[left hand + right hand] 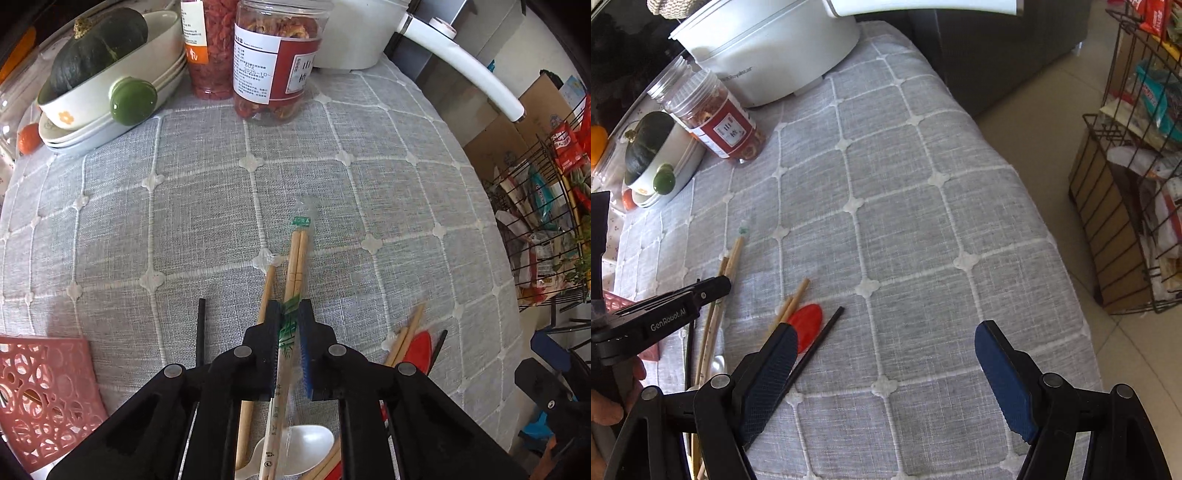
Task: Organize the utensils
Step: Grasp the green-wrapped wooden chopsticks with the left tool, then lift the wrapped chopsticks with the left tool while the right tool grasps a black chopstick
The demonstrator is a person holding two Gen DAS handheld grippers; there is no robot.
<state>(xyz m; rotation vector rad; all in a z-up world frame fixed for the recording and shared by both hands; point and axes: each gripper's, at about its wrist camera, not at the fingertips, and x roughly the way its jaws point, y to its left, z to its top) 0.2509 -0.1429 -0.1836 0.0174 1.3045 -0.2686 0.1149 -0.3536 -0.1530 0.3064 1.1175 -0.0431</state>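
My left claw (290, 314) pinches the wrapped chopsticks (297, 258) near one end; their slick wrapper could let them slide out.

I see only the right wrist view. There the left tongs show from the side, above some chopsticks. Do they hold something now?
Observer: Yes. The left tongs are shut on one wrapped pair of chopsticks, in a clear sleeve with green print.
Operator: Is any other stick caught in the grip?
Observer: No. A bare chopstick passes beside one finger, outside the gap.
Operator: Is a container near?
Observer: A pink basket with round holes sits at the lower left of the left wrist view, apart from the tongs.
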